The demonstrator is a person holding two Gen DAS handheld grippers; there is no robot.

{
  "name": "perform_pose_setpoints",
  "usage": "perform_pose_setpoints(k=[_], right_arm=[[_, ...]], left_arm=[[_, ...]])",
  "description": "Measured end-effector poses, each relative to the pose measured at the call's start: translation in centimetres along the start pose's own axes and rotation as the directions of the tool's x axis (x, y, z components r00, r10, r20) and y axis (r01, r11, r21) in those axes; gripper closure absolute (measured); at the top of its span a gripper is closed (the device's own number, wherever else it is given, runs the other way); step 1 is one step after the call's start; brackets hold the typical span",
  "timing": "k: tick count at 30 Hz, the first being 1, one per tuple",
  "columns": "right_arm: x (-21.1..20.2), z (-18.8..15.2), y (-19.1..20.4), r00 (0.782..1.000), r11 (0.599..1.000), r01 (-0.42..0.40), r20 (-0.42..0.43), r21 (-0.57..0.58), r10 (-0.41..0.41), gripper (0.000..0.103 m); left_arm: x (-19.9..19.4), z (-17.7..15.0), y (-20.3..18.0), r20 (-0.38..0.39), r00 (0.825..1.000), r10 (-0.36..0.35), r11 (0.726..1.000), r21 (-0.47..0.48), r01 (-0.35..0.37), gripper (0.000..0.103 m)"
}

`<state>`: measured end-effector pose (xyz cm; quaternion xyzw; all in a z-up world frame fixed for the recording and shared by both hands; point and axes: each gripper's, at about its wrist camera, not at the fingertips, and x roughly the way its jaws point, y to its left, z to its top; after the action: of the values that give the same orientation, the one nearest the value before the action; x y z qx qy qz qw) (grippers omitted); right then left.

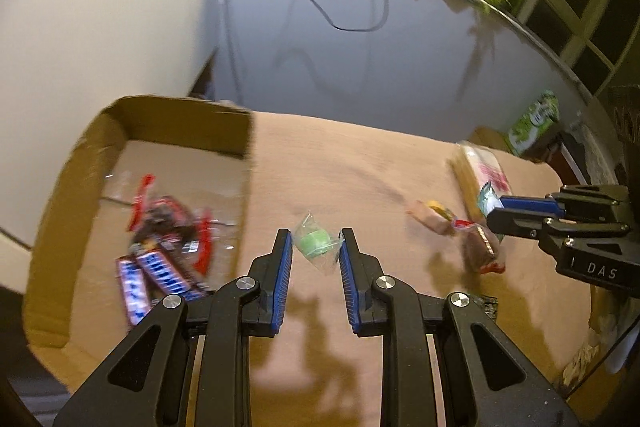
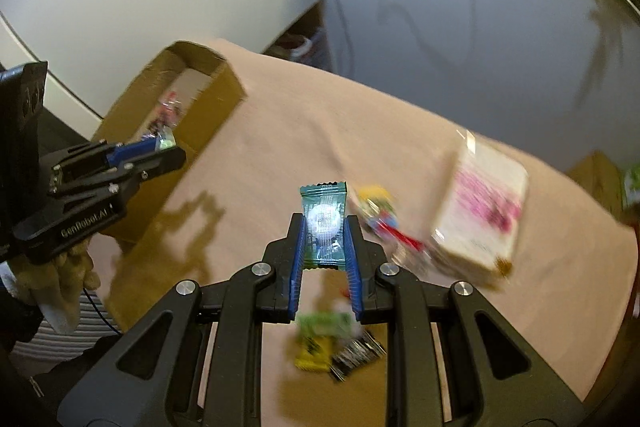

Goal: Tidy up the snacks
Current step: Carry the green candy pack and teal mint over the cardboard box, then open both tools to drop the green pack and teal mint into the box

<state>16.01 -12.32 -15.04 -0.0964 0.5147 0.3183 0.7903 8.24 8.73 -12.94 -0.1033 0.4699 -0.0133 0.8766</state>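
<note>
My left gripper (image 1: 316,238) is shut on a small green candy (image 1: 315,243) in a clear wrapper, held above the beige cloth just right of the cardboard box (image 1: 76,187). In the right wrist view the left gripper (image 2: 173,148) shows side-on beside the box (image 2: 230,95). My right gripper (image 2: 324,225) is shut on a teal-wrapped candy (image 2: 325,223), raised over the cloth; in the left wrist view the right gripper (image 1: 495,210) shows at the right with the teal wrapper (image 1: 487,198) sticking out of its tips. The box holds blue chocolate bars (image 1: 160,277) and red-wrapped snacks (image 1: 160,215).
Loose snacks lie on the cloth: a pink-and-white pack (image 2: 480,211), a yellow one (image 2: 376,198), a red one (image 2: 402,233), a green-yellow packet (image 2: 320,339) and a black packet (image 2: 356,351). A green carton (image 1: 536,121) stands at the back right. A person's gloved hand (image 2: 64,279) holds the left gripper.
</note>
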Motion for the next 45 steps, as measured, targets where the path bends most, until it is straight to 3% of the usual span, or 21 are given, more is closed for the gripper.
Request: perform_pose_setpoints(k=[21,34,38,42,44,45], right_arm=[[6.0,8.6,12.8,0.992,0.968,-0.129,-0.037,-0.216,0.124,0.083],[9.2,10.2,16.8,0.987,0.955,-0.148,-0.091,-0.256,0.129,0.083],[9.4,10.3,17.1,0.987,0.955,-0.150,-0.090,-0.254,0.131,0.082],[9.4,10.5,17.1,0.987,0.957,-0.155,-0.085,-0.244,0.138,0.069],[9.3,10.6,16.9,0.988,0.960,-0.151,-0.076,-0.236,0.137,0.047],[9.1,10.6,16.8,0.988,0.960,-0.151,-0.068,-0.234,0.139,0.044]], left_arm=[[-4.2,-3.9,11.0,0.019,0.987,0.159,0.967,-0.207,-0.151,0.081],[-4.2,-4.3,12.1,0.009,0.987,0.157,0.964,-0.218,-0.152,0.081],[-4.3,-4.3,12.2,0.010,0.988,0.154,0.965,-0.216,-0.148,0.076],[-4.3,-4.1,12.0,0.010,0.987,0.160,0.965,-0.214,-0.154,0.073],[-4.3,-4.1,12.0,0.011,0.987,0.163,0.964,-0.216,-0.156,0.064],[-4.3,-4.1,11.9,0.010,0.986,0.163,0.964,-0.216,-0.157,0.063]])
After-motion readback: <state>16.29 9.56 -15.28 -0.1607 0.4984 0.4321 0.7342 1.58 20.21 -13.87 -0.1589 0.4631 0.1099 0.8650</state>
